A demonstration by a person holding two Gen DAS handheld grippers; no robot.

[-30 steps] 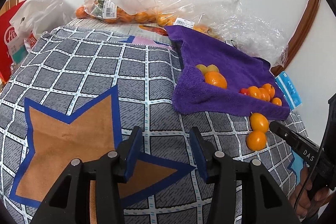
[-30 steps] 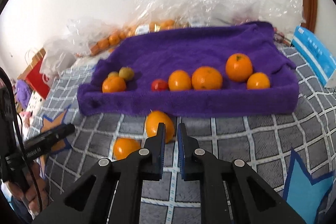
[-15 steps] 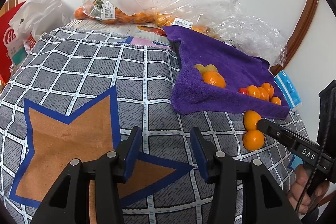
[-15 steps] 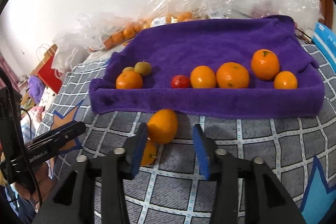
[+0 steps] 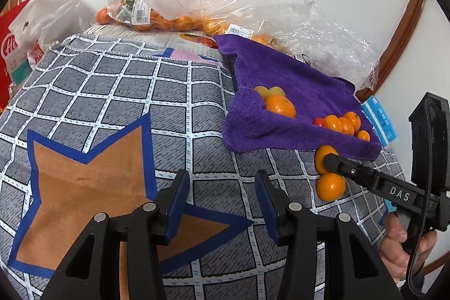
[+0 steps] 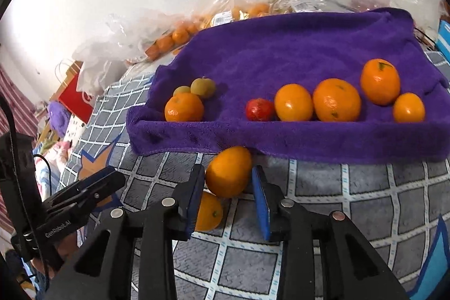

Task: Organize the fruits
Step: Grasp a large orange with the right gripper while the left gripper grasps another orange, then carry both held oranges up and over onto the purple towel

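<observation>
Right claw astride orange (ungripped)

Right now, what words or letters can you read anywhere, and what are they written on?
"DAS": white letters on the black finger of the right gripper, in the left wrist view.
"GenRobot.AI": small white print on the side of the left gripper, in the right wrist view.
"Hi...": big white letters, cut off, on the red paper bag.
Barcode stickers on the plastic bags of fruit: too small to read.
Blue packet beside the purple towel: print blurred.
</observation>
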